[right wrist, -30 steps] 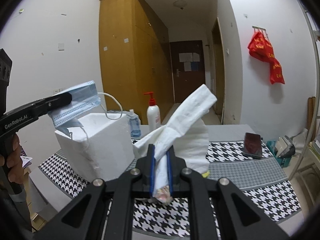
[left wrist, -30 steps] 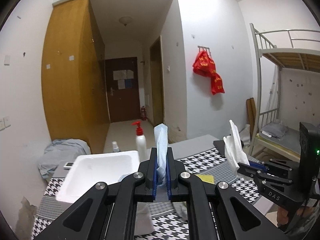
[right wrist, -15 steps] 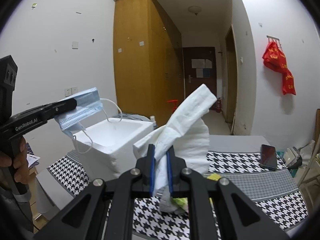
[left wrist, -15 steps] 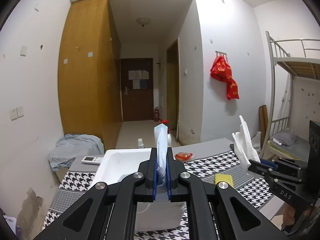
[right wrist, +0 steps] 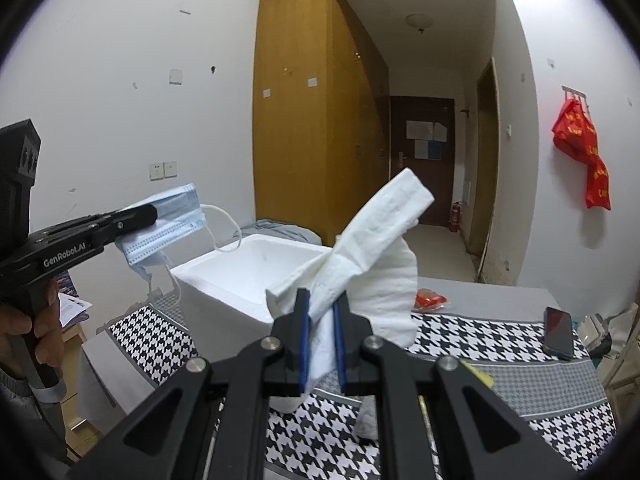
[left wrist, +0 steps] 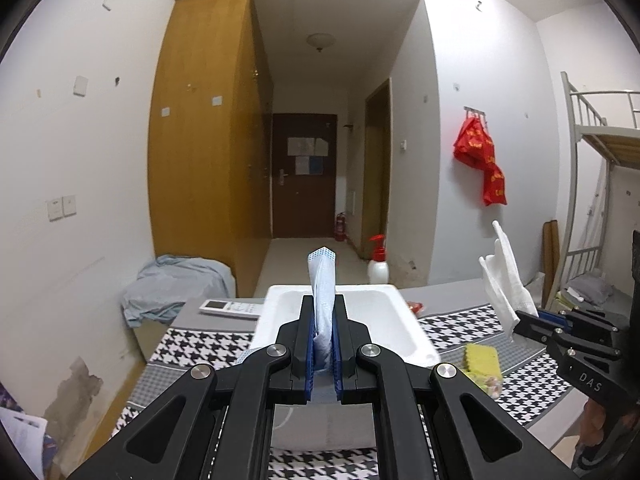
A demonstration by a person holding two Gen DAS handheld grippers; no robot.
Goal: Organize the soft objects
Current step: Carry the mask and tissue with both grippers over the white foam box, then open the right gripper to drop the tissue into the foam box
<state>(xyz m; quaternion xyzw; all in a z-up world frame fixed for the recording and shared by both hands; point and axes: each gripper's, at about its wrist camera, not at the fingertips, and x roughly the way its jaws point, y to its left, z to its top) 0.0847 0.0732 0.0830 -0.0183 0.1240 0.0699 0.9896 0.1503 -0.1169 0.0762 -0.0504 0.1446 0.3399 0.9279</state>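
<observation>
My left gripper is clamped on the face mask and my right gripper on the tissue, both apparently near the white box; release only once squarely over its opening.

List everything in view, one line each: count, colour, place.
face mask: one, light blue, clamped in left gripper, above the box's near-left corner
tissue: one, white, clamped in right gripper
foam box: one, white, on table
sponge: one, yellow, right of box
pump bottle: one, white with red top, behind box
remote: one, white, left of box
phone: one, black, table's right side
tablecloth: one, black-white houndstooth
left gripper: black, shut
right gripper: black, shut
</observation>
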